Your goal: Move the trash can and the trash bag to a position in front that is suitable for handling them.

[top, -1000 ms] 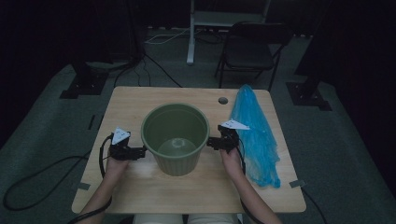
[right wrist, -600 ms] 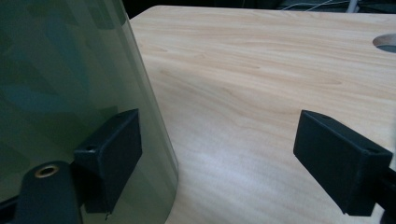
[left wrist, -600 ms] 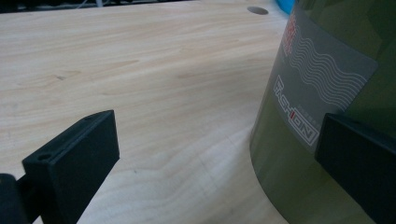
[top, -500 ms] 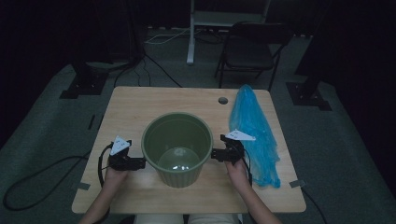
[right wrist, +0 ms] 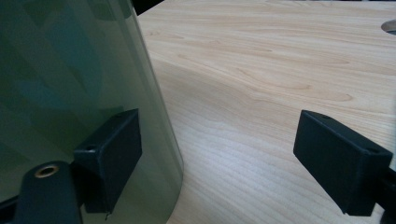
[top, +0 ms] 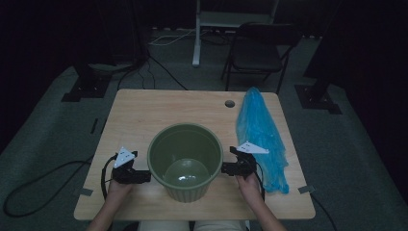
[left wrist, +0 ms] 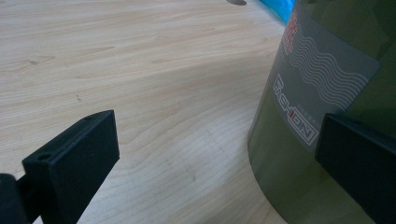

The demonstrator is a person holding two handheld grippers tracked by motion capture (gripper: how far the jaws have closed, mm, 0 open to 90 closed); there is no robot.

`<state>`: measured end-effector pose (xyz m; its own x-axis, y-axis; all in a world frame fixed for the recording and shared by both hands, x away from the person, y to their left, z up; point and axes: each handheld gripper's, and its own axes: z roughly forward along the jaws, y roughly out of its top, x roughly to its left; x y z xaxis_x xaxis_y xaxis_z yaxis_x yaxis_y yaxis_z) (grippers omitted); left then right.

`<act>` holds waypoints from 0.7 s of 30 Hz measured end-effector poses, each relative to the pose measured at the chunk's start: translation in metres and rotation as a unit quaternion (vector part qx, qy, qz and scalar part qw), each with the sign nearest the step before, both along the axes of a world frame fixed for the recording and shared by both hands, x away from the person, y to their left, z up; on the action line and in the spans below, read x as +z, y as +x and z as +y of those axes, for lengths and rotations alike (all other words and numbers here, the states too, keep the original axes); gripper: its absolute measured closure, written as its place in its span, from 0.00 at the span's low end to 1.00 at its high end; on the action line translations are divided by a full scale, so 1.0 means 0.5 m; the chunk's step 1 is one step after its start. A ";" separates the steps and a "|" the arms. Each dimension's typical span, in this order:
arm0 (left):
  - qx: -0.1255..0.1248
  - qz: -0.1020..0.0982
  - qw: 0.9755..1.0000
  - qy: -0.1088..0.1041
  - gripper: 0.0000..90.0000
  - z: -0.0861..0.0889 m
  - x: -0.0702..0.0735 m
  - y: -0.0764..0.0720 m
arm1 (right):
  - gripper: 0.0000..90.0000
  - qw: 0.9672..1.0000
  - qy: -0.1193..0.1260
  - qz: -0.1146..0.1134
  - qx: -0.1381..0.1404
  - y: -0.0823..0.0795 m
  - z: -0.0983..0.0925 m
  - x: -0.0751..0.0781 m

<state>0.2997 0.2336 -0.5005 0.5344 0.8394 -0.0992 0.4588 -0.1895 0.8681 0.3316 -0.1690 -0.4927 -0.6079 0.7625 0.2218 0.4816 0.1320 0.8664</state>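
My left gripper (top: 142, 177) and right gripper (top: 228, 168): black, grey three-cornered plates, trailing black cables. Jaws blocky, matte black, with screw holes.

Olive-green round plastic bucket (top: 185, 161), centre of frame: smooth, glossy wall, grey printed label (left wrist: 322, 88) semi-matt. Light wooden tabletop (top: 159, 110): fine grain, satin, smooth. Crumpled blue plastic bag (top: 260, 132), right: thin, wrinkled, faint sheen. Black gripper jaws: matt plastic.
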 end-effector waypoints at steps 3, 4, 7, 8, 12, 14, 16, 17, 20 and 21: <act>-0.001 0.003 1.000 -0.008 0.00 0.003 -0.003 -0.001 | 0.16 1.000 0.004 0.002 0.002 -0.003 0.000 -0.001; -0.001 0.003 1.000 -0.009 0.00 0.004 -0.003 -0.002 | 0.16 1.000 0.005 0.003 0.002 -0.003 0.000 -0.002; 0.000 0.003 1.000 -0.014 0.00 0.004 -0.005 -0.003 | 0.16 1.000 0.008 0.002 0.001 -0.004 0.000 -0.003; 0.000 0.004 1.000 -0.016 0.00 0.005 -0.006 -0.004 | 0.16 1.000 0.009 0.003 0.001 -0.004 0.000 -0.004; -0.003 0.001 1.000 -0.021 0.00 0.006 -0.011 -0.004 | 0.14 1.000 0.004 -0.003 0.011 0.001 -0.003 -0.003; -0.006 0.001 1.000 -0.020 0.00 0.008 -0.015 -0.004 | 0.14 1.000 0.006 -0.008 0.013 0.008 -0.010 0.001; -0.011 0.005 1.000 -0.015 0.00 0.016 -0.021 -0.005 | 0.14 1.000 0.007 -0.014 0.002 0.017 -0.027 0.006; -0.010 0.008 1.000 -0.017 0.00 0.020 -0.025 -0.007 | 0.14 1.000 0.005 -0.017 -0.009 0.022 -0.039 0.010; -0.009 0.007 1.000 -0.019 0.00 0.036 -0.034 -0.015 | 0.14 0.999 0.000 -0.024 -0.039 0.039 -0.086 0.019; -0.006 0.008 1.000 -0.018 0.00 0.042 -0.036 -0.017 | 0.15 0.999 -0.004 -0.028 -0.033 0.042 -0.103 0.022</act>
